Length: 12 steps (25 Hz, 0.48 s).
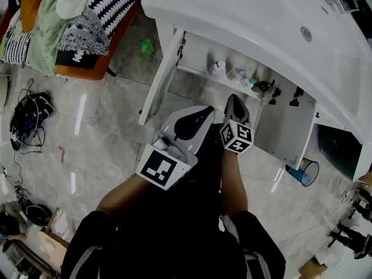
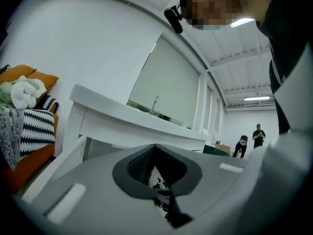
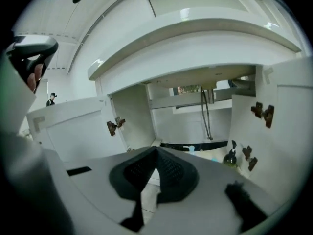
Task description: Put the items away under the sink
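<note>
The white sink vanity (image 1: 232, 16) stands with both cabinet doors swung open. On its floor sit a white bottle (image 1: 218, 68), a few small teal-and-white items (image 1: 241, 74) and a dark pump bottle (image 1: 261, 86). The right gripper view shows the dark pump bottle (image 3: 230, 156) at the right and a white bottle (image 3: 190, 150) behind the jaws. My left gripper (image 1: 209, 110) and right gripper (image 1: 234, 97) hang side by side in front of the opening. Both are shut and hold nothing, in the left gripper (image 2: 155, 146) view and the right gripper (image 3: 156, 148) view alike.
The left door (image 1: 160, 77) and right door (image 1: 288, 127) flank the opening. Drain pipes (image 3: 205, 111) hang inside. An orange sofa (image 1: 64, 22) piled with clothes sits far left, with cables (image 1: 29, 115) on the floor. A mesh bin (image 1: 305, 172) stands right. Two people (image 2: 258, 136) stand far off.
</note>
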Motion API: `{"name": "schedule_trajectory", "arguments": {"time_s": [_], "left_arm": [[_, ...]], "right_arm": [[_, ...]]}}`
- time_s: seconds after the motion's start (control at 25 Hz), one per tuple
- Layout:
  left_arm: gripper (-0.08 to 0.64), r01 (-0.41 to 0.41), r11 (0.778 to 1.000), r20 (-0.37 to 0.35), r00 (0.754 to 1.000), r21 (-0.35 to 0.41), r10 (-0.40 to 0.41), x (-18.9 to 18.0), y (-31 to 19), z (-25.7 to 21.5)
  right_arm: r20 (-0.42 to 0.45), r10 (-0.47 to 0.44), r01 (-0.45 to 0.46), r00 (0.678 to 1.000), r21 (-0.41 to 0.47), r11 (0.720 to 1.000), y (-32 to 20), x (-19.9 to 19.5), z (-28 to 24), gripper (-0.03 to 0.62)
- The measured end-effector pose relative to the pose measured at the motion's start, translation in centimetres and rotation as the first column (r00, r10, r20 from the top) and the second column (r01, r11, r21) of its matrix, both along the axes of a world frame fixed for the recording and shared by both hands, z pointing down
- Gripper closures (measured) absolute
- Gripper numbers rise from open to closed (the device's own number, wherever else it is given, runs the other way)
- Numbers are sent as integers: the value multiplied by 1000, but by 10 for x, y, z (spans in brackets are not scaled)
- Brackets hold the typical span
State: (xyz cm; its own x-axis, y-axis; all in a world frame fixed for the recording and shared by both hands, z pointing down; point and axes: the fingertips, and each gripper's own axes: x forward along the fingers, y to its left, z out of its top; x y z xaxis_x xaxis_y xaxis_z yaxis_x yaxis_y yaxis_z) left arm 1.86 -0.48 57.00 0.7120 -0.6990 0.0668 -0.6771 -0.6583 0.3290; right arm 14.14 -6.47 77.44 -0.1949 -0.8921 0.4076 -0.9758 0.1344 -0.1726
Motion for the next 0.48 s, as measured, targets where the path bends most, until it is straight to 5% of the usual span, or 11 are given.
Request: {"name": "schedule_trajectory", "arguments": {"time_s": [0.48], "left_arm": [[554,-47,993,111,992,-110,59,31,11,-146]], "right_arm": [[84,22,-17,996,-57,998,45,-3,-163,577]]}}
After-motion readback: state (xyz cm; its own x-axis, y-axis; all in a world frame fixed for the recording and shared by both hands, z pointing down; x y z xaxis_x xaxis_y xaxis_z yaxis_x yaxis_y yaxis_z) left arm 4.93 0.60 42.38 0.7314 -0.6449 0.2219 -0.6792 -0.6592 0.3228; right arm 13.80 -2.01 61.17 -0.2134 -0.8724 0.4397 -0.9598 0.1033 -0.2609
